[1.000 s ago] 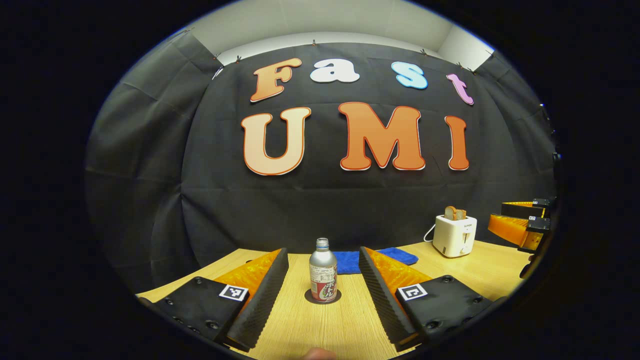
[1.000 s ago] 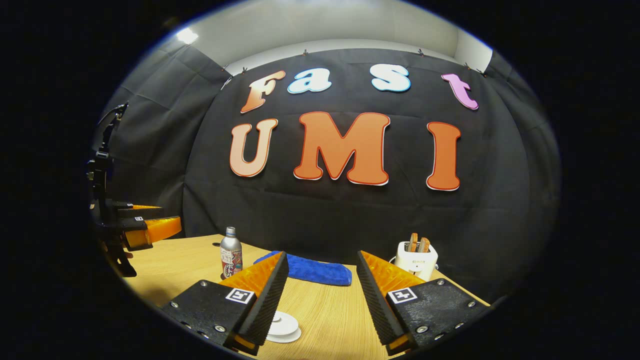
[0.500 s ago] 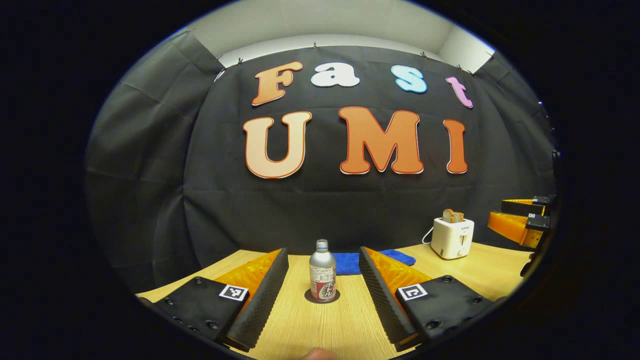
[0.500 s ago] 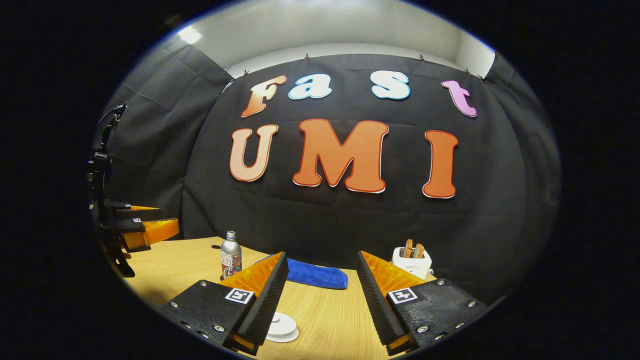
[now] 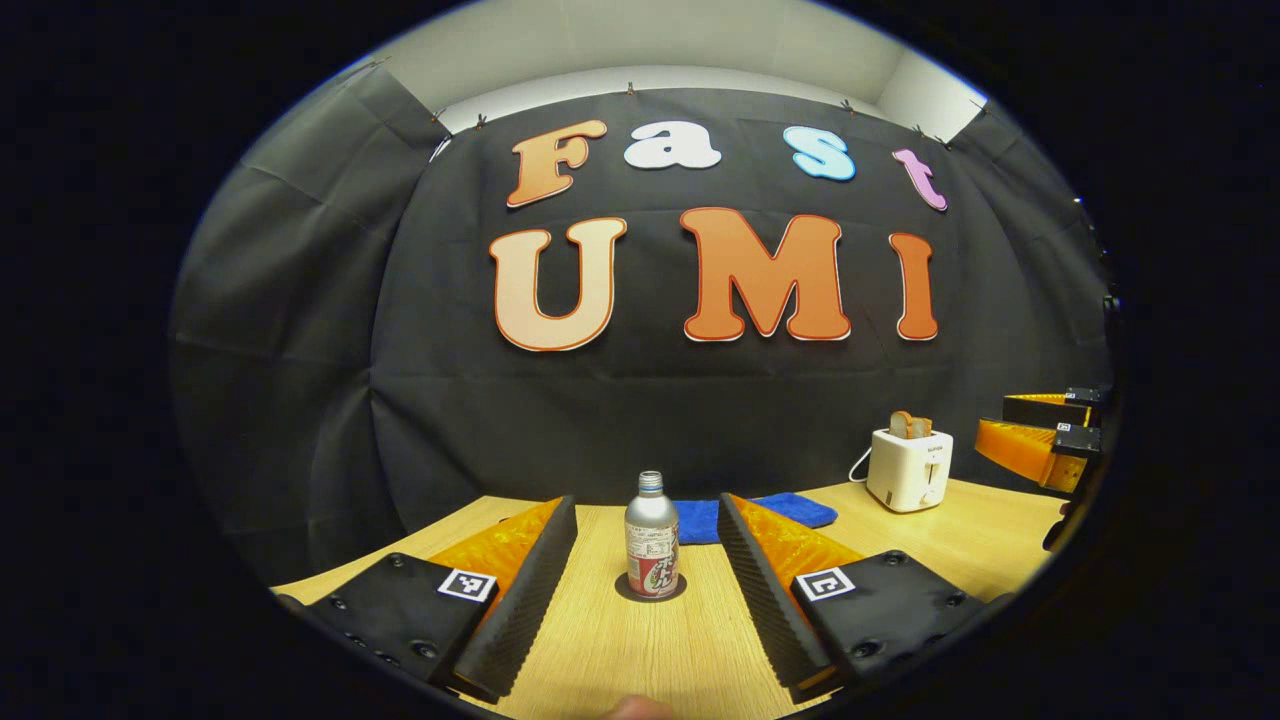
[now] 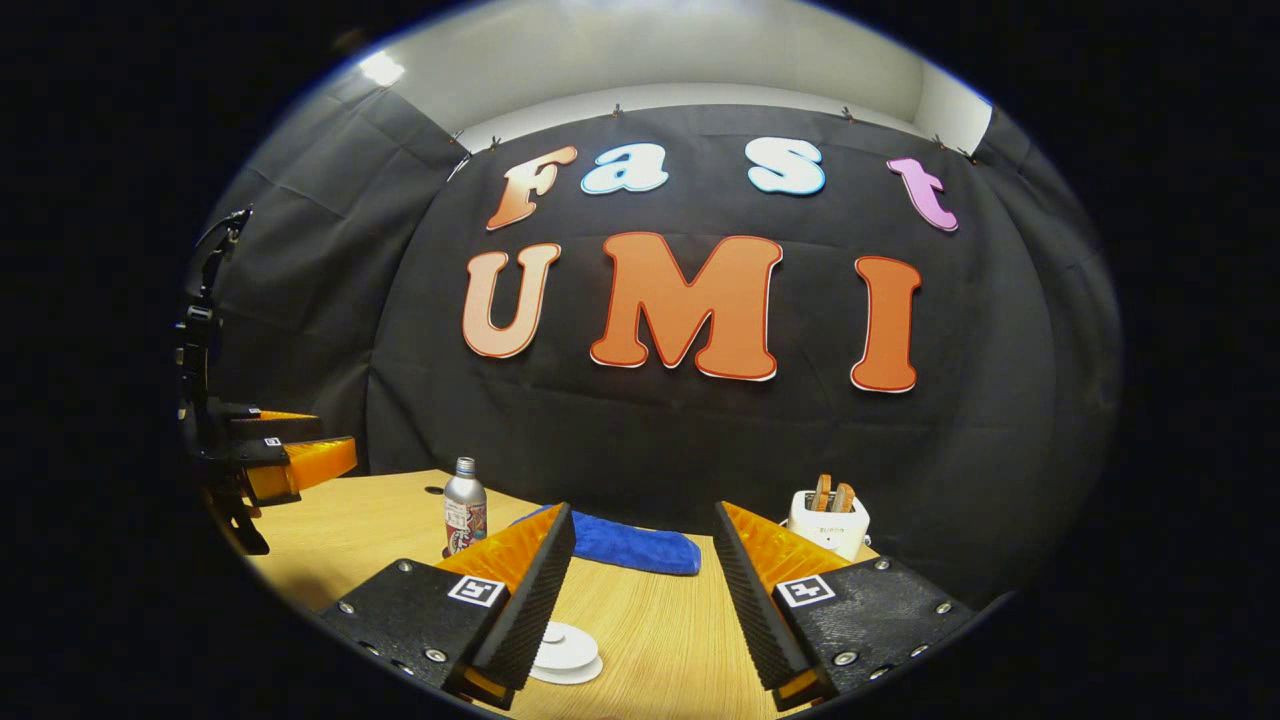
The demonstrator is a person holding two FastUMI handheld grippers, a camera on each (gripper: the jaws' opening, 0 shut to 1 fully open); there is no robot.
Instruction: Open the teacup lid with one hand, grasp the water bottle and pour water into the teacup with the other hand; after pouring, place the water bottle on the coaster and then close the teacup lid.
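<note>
A silver water bottle [image 5: 651, 535] with a red label stands upright on a dark round coaster [image 5: 628, 593], on the wooden table. My left gripper [image 5: 646, 503] is open, and the bottle shows between its fingers a little farther off, untouched. In the right gripper view the same bottle [image 6: 463, 518] stands at the left. A white teacup lid with a knob [image 6: 567, 651] lies low beside the left finger of my right gripper [image 6: 640, 510], which is open and holds nothing. The cup under the lid is hidden.
A blue cloth [image 6: 625, 546] lies at the back of the wooden table [image 6: 660, 630]. A white toaster [image 5: 908, 470] with bread in it stands at the back right. The other gripper shows at the right edge [image 5: 1040, 440] and at the left edge [image 6: 285, 460].
Both views shifted only slightly. The bottle, the lid and both open grippers stay where they were.
</note>
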